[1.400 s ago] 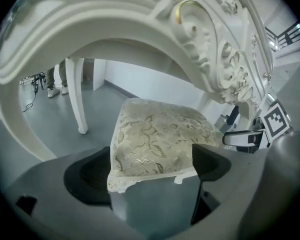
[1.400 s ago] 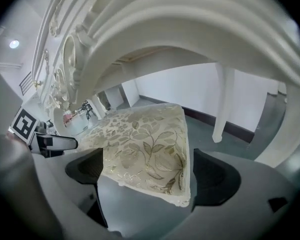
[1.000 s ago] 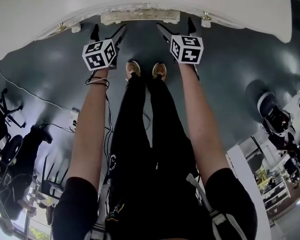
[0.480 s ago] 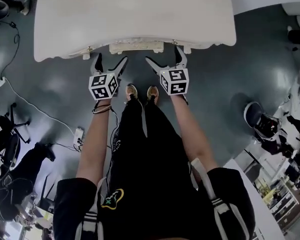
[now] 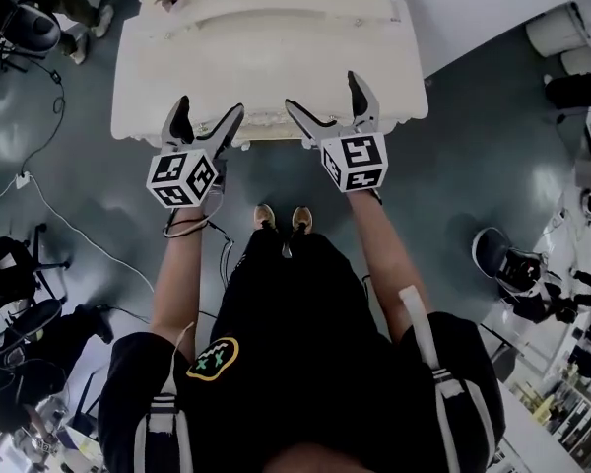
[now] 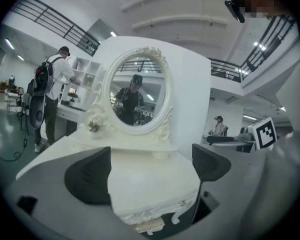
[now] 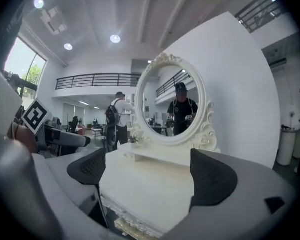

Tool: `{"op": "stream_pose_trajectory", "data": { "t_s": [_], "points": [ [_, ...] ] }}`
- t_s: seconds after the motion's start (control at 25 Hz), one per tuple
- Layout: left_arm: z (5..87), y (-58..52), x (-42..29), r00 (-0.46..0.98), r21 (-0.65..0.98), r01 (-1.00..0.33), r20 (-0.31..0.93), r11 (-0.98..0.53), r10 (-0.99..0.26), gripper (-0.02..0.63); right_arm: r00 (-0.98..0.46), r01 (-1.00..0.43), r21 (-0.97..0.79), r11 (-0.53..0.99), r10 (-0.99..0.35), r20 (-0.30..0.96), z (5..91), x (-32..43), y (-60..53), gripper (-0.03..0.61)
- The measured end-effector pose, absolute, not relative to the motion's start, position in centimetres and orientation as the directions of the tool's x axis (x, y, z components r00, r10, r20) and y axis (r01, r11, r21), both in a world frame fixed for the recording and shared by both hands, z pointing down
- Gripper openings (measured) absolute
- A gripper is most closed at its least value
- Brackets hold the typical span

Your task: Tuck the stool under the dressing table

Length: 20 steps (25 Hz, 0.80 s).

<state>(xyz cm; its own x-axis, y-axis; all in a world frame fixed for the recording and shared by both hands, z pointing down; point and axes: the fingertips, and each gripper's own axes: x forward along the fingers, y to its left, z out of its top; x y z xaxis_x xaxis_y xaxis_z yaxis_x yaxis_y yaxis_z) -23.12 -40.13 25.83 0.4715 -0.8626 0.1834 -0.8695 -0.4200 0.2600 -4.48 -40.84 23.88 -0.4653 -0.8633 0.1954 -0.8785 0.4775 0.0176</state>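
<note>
One dressing table [image 5: 276, 77] — one oval mirror [image 6: 136, 96] on it.

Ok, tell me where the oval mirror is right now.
The oval mirror stands upright at the back of the white dressing table, left of centre in the left gripper view, with a white wall panel right behind it.

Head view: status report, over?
Left gripper open, empty; right gripper empty, fingers closing. Stool tucked under dressing table, edge showing. Nothing blocking.

White carved dressing table [image 5: 266, 67] with upright oval mirror [image 6: 135, 96], cream stool [image 6: 149, 226] barely showing beneath its front edge.
</note>
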Motion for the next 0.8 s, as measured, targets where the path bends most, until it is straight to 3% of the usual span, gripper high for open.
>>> {"op": "stream_pose_trajectory", "data": {
  "t_s": [0.24, 0.48, 0.8],
  "points": [
    [16.4, -39.0, -23.1, 0.511, 0.116, -0.856, 0.046, -0.504, -0.858, 0.517, -0.502, -0.86, 0.055, 0.508, -0.86, 0.089, 16.4, -5.9, -39.6, 0.541],
    [12.5, -38.5, -22.4, 0.545, 0.026, -0.838, -0.009, -0.545, -0.838, 0.515, -0.523, -0.844, 0.105, 0.525, -0.851, 0.049, 13.2, -6.6, -39.0, 0.526],
    [12.5, -38.1, -21.1, 0.612, 0.017, -0.79, -0.002, -0.612, -0.791, 0.514, -0.569, -0.811, 0.143, 0.567, -0.822, 0.031, 12.0, -7.7, -38.0, 0.404]
  ]
}}
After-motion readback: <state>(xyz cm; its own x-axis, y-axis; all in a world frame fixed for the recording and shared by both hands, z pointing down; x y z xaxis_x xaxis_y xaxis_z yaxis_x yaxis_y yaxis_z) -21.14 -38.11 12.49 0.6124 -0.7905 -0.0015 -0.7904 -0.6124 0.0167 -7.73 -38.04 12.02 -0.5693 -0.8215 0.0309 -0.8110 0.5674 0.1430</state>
